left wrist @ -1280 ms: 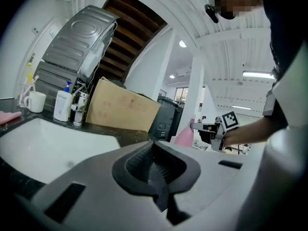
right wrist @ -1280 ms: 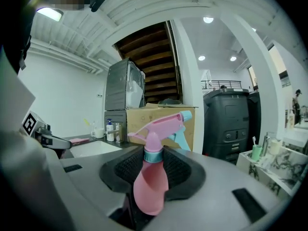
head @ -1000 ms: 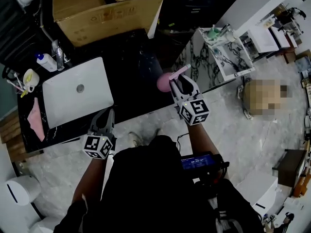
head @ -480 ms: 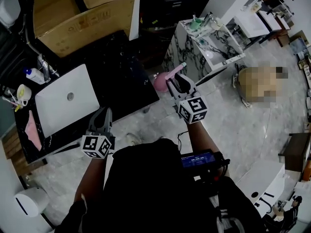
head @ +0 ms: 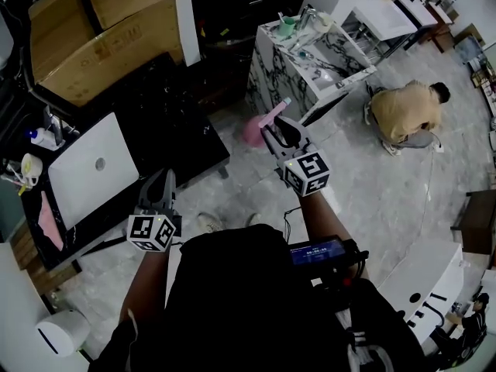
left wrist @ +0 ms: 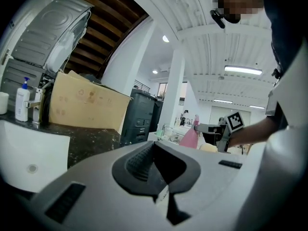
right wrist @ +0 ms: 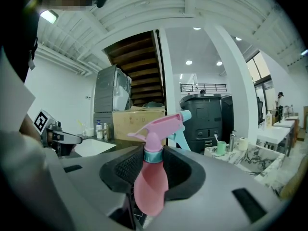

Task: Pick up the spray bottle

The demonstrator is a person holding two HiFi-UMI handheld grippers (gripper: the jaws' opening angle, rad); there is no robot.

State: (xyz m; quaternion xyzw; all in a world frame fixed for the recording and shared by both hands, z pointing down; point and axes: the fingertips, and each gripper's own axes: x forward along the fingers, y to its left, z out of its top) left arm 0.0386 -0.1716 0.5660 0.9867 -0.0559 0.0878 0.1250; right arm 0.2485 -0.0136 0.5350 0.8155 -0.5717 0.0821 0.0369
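The pink spray bottle with a pale blue nozzle hangs in the air off the counter's right end, with my right gripper shut on it. In the right gripper view the bottle stands upright between the black pads, which clamp its neck and upper body, and its trigger head points right. My left gripper sits lower left, over the counter's front edge, with its fingertips together and nothing in them. The left gripper view shows its jaws meeting, with the bottle far off to the right.
A black counter carries a white sink basin, a tap, a soap bottle and a big cardboard box. A marble-patterned vanity stands ahead. A person in tan crouches on the floor at right.
Both grippers have drifted right, away from the counter, which has slid left in the head view. The bottle stays in the right gripper and is now over the floor.
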